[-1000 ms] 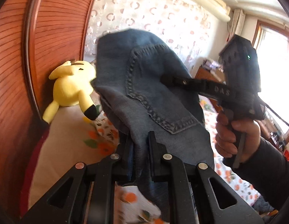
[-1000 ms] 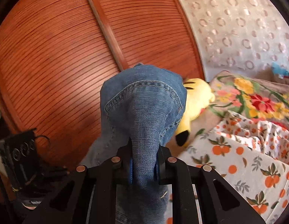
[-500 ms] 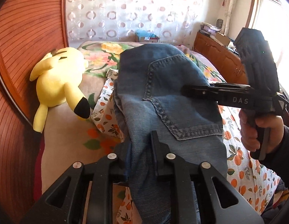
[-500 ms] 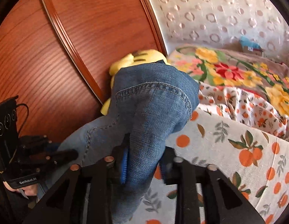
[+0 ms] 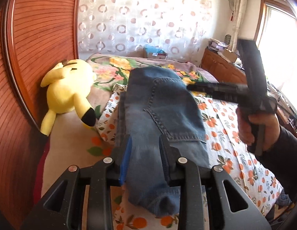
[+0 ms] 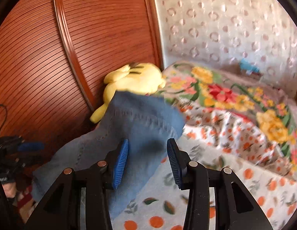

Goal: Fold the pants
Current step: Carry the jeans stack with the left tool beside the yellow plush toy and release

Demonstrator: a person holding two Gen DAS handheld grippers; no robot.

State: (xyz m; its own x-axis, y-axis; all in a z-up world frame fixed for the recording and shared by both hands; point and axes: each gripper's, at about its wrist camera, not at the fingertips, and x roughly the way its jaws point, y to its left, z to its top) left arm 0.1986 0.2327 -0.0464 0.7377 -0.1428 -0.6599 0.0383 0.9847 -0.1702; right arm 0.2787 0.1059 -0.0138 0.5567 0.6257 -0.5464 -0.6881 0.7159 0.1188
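releasing pants [image 5: 160,115] between parted left claw [image 5: 146,153] and right claw [image 6: 147,157] | risking denim snagging pads, undoing fold over bed [image 6: 234,172]

One pair of pants [image 5: 160,115], one yellow plush toy [image 5: 69,92], two tools [image 5: 145,159].

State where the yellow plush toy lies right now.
In both wrist views, the yellow plush toy lies at the bed's left edge against the wooden panel, left of the jeans.
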